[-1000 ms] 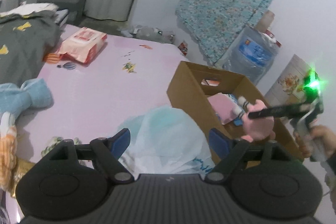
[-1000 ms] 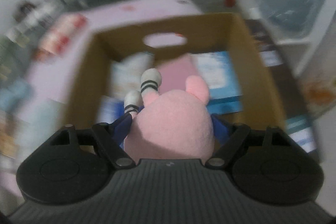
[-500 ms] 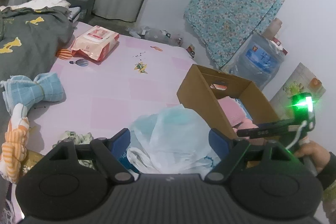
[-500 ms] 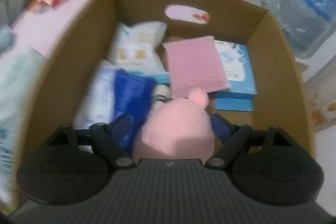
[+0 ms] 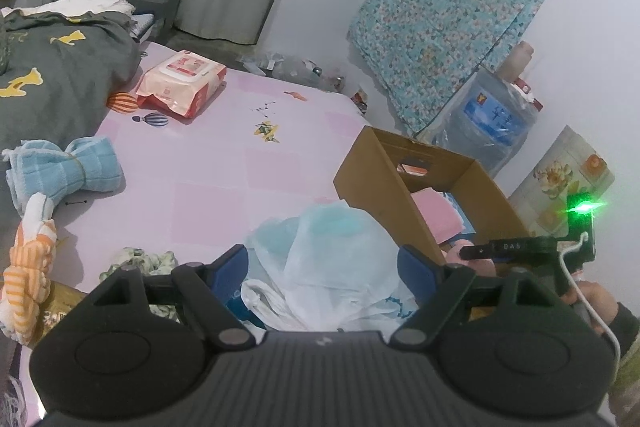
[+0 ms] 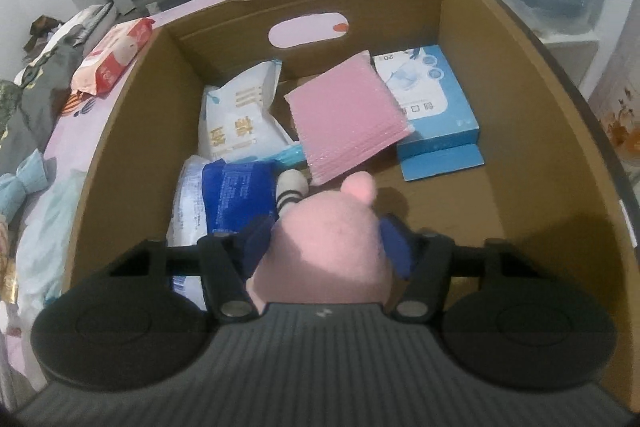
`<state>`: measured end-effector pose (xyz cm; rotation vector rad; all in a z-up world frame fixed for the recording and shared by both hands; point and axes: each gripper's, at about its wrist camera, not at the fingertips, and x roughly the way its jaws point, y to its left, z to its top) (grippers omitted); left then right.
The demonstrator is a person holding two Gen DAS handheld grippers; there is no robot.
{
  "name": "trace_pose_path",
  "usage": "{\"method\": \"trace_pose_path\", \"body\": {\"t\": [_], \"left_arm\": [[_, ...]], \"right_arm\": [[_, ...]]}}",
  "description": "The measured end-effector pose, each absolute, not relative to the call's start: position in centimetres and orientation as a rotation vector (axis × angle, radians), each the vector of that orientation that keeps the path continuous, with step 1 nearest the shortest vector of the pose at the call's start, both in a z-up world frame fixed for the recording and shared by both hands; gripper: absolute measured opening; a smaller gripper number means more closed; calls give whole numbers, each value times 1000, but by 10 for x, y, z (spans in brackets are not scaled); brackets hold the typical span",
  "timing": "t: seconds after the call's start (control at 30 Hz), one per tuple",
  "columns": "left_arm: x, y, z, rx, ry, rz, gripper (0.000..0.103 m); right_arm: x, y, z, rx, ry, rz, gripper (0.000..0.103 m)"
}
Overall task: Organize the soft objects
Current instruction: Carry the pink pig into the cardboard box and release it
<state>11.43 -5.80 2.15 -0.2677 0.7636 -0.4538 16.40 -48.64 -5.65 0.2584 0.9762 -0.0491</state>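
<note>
Right gripper (image 6: 325,251), jaws just closing on the pink plush toy (image 6: 326,247), inside the brown cardboard box (image 6: 520,131); left gripper (image 5: 323,269) open (holding nothing).

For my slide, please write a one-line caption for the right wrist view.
Right gripper, fingers closing around a pink plush toy, reaches into the cardboard box of packets.

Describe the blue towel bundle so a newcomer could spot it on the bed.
Start at the pink bedsheet, then go to its left edge beside the dark green blanket. The light blue towel bundle lies there, cinched in the middle like a bow, above the orange-striped cloth.
</note>
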Motion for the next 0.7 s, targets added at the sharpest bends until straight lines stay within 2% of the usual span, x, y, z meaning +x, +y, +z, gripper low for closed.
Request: {"method": "trace_pose_path", "body": {"t": [0.3, 0.47, 0.6, 0.7], "left_arm": [[111, -59, 24, -263, 758, -460, 83], [109, -56, 24, -266, 751, -454, 83], [109, -55, 22, -273, 759, -452, 83], [108, -53, 22, -268, 760, -447, 83]], "right_arm": [[153, -471, -42, 114, 909, -78, 51], [157, -456, -23, -166, 821, -192, 51], [167, -432, -40, -494, 782, -304, 55], [170, -422, -57, -480, 850, -234, 52]]}}
